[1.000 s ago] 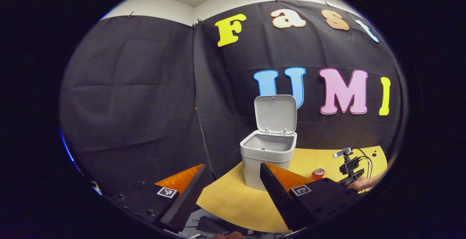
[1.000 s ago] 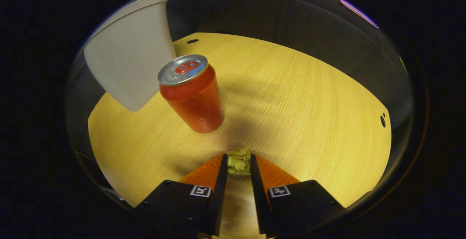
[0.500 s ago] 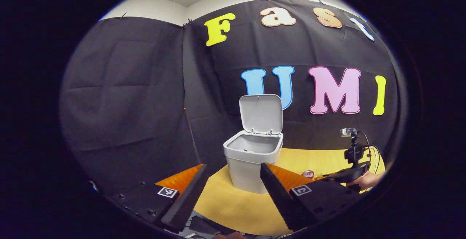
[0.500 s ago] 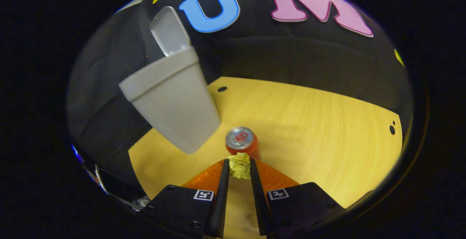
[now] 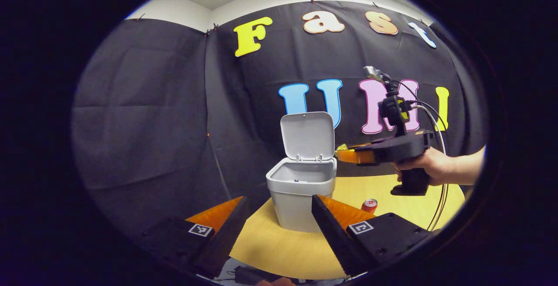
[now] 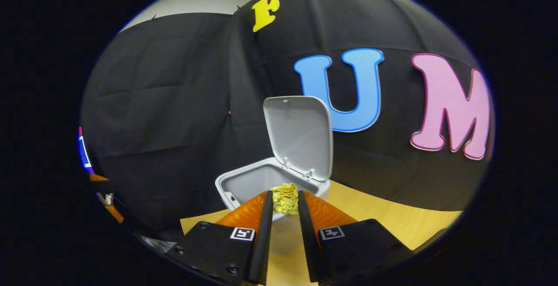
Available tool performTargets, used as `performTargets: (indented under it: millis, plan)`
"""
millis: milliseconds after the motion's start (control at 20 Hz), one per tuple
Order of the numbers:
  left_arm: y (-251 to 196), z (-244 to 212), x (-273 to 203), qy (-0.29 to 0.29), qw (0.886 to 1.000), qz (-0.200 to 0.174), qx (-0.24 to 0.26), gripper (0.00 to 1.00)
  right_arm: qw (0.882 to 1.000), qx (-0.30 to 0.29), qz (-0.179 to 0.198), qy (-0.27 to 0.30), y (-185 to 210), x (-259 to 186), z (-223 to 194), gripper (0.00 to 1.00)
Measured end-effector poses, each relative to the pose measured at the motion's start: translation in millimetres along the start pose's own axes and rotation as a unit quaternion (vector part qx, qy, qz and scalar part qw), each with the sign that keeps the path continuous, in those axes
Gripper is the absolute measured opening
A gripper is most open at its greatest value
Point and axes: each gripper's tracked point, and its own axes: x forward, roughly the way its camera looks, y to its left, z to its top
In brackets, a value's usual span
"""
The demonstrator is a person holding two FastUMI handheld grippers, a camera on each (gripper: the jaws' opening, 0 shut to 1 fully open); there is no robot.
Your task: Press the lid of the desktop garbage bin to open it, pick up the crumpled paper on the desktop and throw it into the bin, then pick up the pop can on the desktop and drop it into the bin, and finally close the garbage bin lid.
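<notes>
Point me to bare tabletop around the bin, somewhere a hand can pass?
Bare wood shows on the table in front of the bin, between it and the left gripper. More bare wood lies right of the pop can toward the far edge. It is tight above the bin's right rim, where the right gripper holds the crumpled paper.

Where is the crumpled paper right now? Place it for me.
In the right gripper view the crumpled paper sits pinched between the right gripper's jaws, raised off the table in front of the open bin, near its rim.
</notes>
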Motion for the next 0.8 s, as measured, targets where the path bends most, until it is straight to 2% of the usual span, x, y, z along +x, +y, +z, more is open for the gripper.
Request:
performTargets:
  millis: [100,150,200,350,400,450,550,600,650,800]
  plan:
    - [3.7,-3.2,2.3,-0.002,1.000,-0.011,0.000,0.97,1.000,-0.004,-0.002,0.023,14.4,31.9,-13.9,0.39]
    - [6.5,-5.3,3.0,-0.003,1.000,-0.015,0.000,0.97,0.999,-0.012,-0.006,0.041,18.2,42.1,-24.7,0.26]
    - [8.2,-6.7,4.0,-0.002,1.000,-0.020,0.000,0.97,0.998,-0.019,-0.011,0.055,18.6,49.1,-35.1,0.39]
    - [18.1,-15.0,6.7,-0.001,1.000,-0.022,0.003,0.97,0.996,-0.037,-0.015,0.077,21.1,58.0,-51.2,0.39]
    - [18.8,-19.3,9.2,0.003,1.000,-0.024,0.002,0.97,0.996,-0.041,-0.012,0.077,22.7,57.5,-49.5,0.45]
    - [14.9,-27.0,14.5,0.012,0.999,-0.033,-0.007,0.97,0.996,-0.046,-0.009,0.071,25.3,56.1,-47.5,0.75]
    - [-1.3,-38.4,22.9,0.028,0.998,-0.055,-0.022,0.97,0.996,-0.056,-0.012,0.064,22.2,47.4,-42.1,0.63]
    - [-16.2,-42.1,26.1,0.032,0.996,-0.072,-0.028,0.97,0.997,-0.056,-0.011,0.061,21.8,42.2,-38.6,0.80]
    - [-30.1,-43.6,30.0,0.033,0.995,-0.089,-0.030,0.97,0.997,-0.055,-0.013,0.059,19.0,37.0,-35.6,0.87]
    - [-73.1,-52.3,41.7,0.030,0.990,-0.140,-0.017,0.97,0.997,-0.045,-0.030,0.050,-2.5,12.7,-21.4,0.88]
